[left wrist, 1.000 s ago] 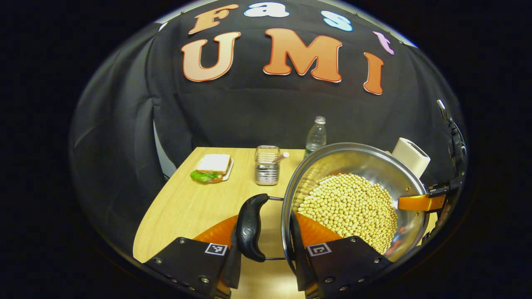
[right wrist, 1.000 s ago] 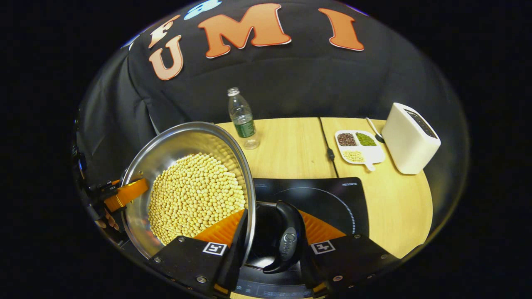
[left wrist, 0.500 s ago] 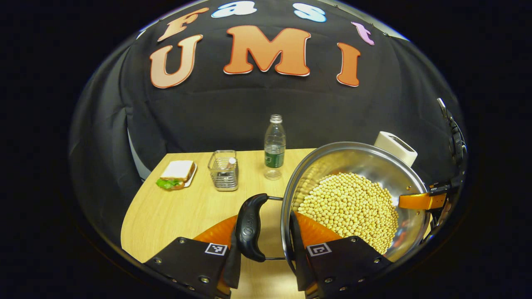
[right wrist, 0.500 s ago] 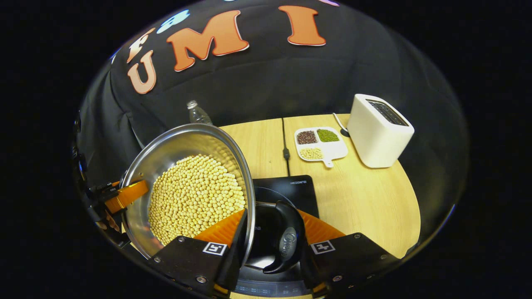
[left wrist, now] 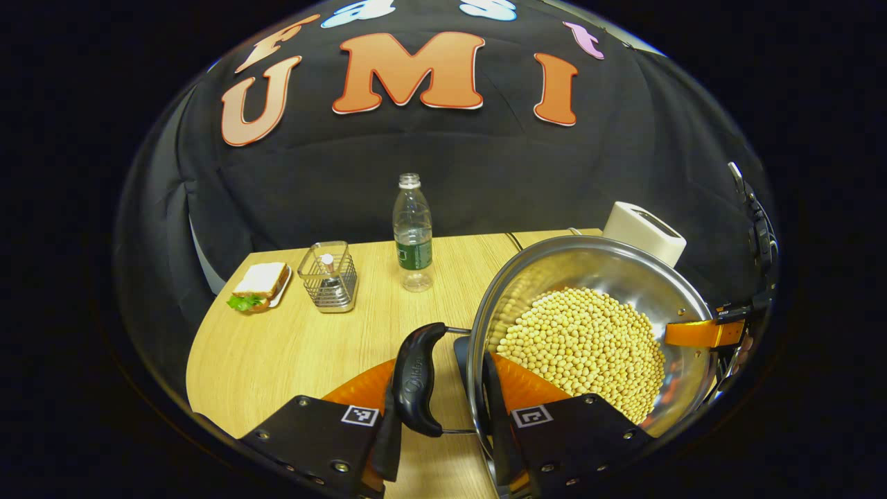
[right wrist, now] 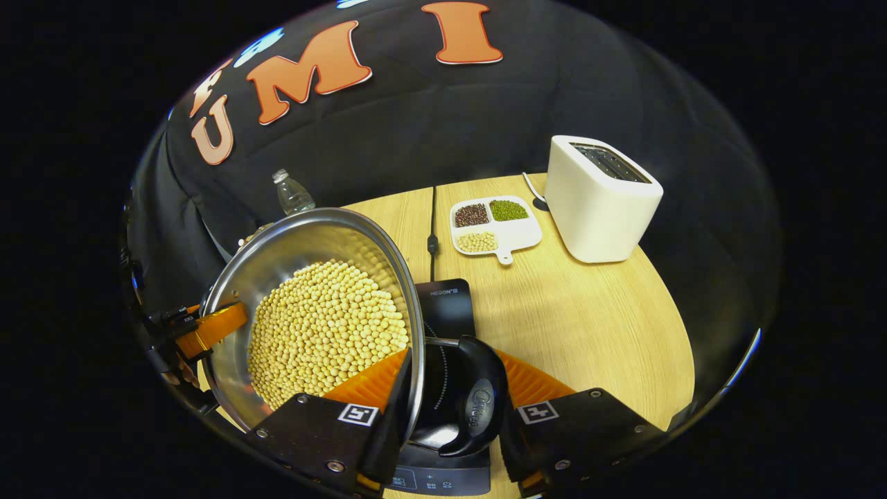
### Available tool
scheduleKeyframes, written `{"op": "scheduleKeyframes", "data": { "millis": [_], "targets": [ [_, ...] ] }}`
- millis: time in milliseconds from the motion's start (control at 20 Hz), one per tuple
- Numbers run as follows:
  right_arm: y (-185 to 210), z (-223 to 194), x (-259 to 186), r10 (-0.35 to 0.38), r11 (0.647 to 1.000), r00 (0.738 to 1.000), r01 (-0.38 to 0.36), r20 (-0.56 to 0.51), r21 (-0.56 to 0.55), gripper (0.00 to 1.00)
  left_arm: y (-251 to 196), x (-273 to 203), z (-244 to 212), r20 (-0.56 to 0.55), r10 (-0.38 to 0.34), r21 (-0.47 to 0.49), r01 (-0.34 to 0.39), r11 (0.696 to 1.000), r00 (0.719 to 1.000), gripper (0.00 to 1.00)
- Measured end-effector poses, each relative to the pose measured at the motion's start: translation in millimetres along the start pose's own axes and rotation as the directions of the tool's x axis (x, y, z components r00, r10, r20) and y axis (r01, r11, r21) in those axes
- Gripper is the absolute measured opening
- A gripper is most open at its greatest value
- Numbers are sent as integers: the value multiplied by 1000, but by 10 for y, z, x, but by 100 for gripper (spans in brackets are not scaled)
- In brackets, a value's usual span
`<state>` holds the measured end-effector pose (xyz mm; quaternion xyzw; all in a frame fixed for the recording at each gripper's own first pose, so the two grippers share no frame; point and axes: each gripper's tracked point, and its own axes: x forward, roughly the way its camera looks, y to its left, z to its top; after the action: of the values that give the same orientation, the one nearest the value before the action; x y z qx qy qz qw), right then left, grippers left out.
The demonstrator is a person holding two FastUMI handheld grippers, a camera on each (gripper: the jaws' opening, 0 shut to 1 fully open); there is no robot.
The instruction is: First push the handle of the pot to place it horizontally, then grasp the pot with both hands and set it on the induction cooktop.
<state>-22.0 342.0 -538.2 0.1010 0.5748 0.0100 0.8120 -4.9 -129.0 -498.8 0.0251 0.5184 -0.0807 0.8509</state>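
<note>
The steel pot [left wrist: 589,267] full of yellow beans [left wrist: 578,346] hangs between both grippers. In the left gripper view my left gripper [left wrist: 443,398] is shut on the pot, one finger outside its black side handle [left wrist: 414,378] and one inside the rim. At the far rim, the right gripper [left wrist: 700,335] holds the other side. In the right gripper view my right gripper [right wrist: 450,402] is shut the same way around the pot's [right wrist: 298,239] other black handle [right wrist: 478,398]. The black induction cooktop [right wrist: 449,305] lies right under that handle and the pot.
A water bottle [left wrist: 413,232], a wire basket [left wrist: 328,284] and a sandwich on a plate [left wrist: 260,284] stand at the back left of the wooden table [left wrist: 291,353]. A white toaster [right wrist: 599,197], a divided dish of beans [right wrist: 493,225] and a cable [right wrist: 432,235] lie behind the cooktop.
Both grippers carried the pot to the right, over the cooktop. The toaster and dish came closer in the right gripper view; the bottle, basket and sandwich slid left in the left one.
</note>
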Motion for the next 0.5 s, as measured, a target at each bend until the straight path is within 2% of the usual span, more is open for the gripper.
{"op": "scheduleKeyframes", "data": {
  "millis": [500],
  "targets": [
    [33, -31, 10, -6, 1000, 998, 6, -64, 4, 59, -178, 254, -250, -78, -6, 2, 6, 1000, 997, 54]
  ]
}}
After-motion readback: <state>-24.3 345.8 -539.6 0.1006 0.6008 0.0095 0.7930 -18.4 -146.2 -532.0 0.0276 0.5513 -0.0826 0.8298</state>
